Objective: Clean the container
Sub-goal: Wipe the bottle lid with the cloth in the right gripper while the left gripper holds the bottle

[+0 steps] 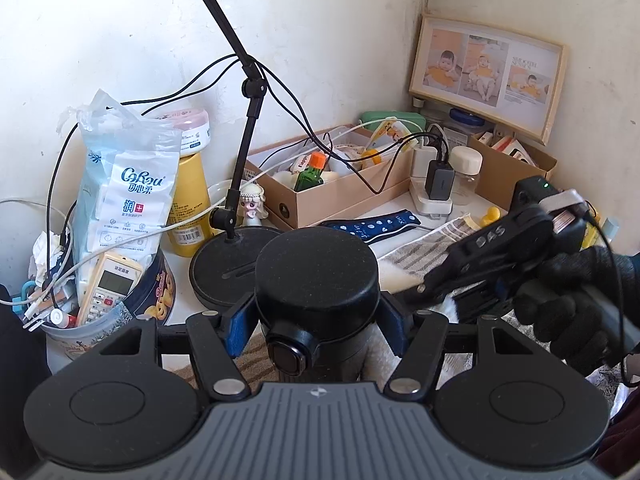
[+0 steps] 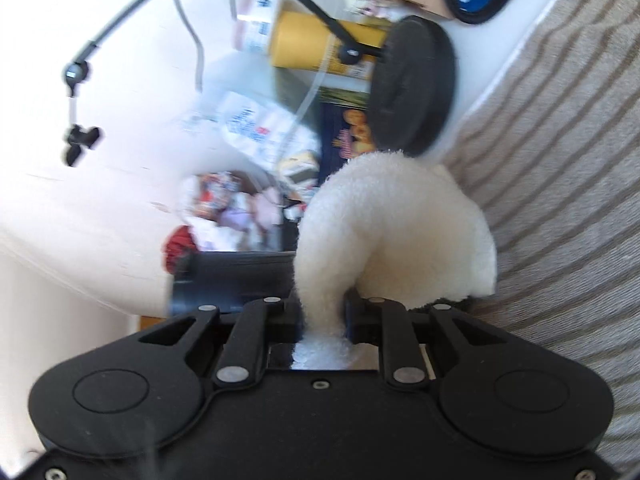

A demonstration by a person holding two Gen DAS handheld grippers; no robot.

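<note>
**At the table's near edge: flask clamped, cloth closing in from the right**

At the near edge of the cluttered white table (image 1: 400, 204), the left gripper (image 1: 316, 320) is clamped on a black lidded flask (image 1: 316, 276), its blue pads pressed against either side of the body just below the cap. The flask stands roughly upright, its long axis running up out of the jaws, with the round lid facing the camera and a push-button latch on its front. Behind it, toward the table's left edge, sits a biscuit tin (image 1: 160, 300) stuffed with a remote and tissue packs; the round base of a black stand (image 1: 224, 268) is just beyond the flask.

To the right, the right gripper (image 1: 436, 284), carried by a black-gloved hand (image 1: 568, 300), comes in almost level from the flask's right side. Its jaws are pinched together on a white fleecy cloth (image 2: 396, 232), which bulges forward past the fingertips. In the right wrist view, blurred and rolled over, the dark cylinder to the left of the cloth is probably the flask itself, just beside the cloth; contact cannot be confirmed.

The coming wipe turns on this: the flask lies to the left of the cloth-bearing gripper, so the right hand is the one to travel, sweeping crosswise against the upright wall while the left holds firm.
</note>
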